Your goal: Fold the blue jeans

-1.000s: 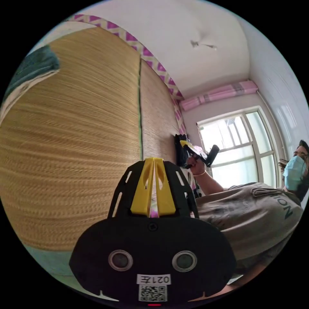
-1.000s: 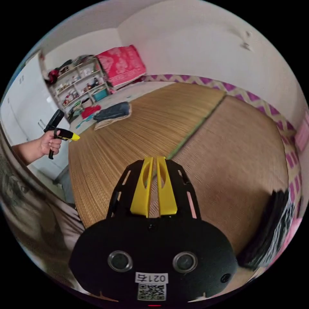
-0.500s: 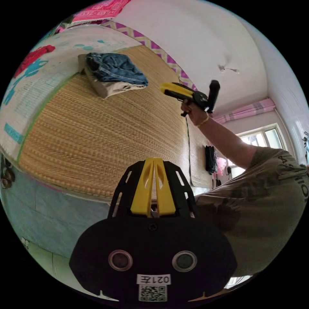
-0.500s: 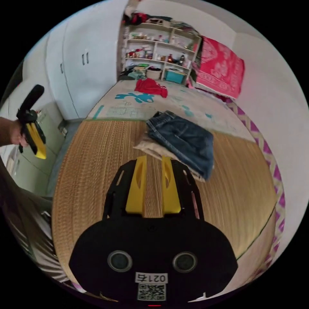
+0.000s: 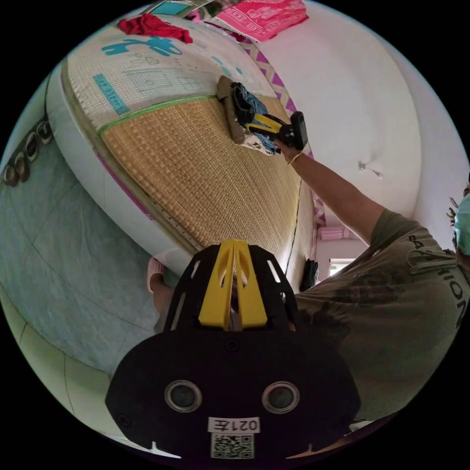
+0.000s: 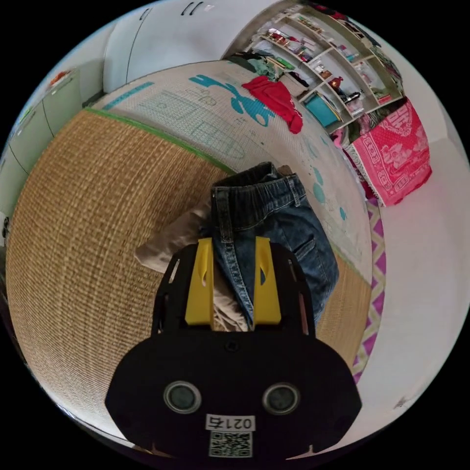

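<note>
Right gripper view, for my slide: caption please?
Open right claw poised over folded blue jeans on a woven mat.

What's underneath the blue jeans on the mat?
A folded beige garment lies under the blue jeans, sticking out on one side. Its covered part, and anything beneath it, can't be seen.

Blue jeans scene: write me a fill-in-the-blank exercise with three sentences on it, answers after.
1. The blue jeans lie on top of a folded ____ garment.
2. The right gripper has its jaws ____ over the jeans.
3. The left gripper has its jaws ____.

Missing words: beige; open; shut
</note>
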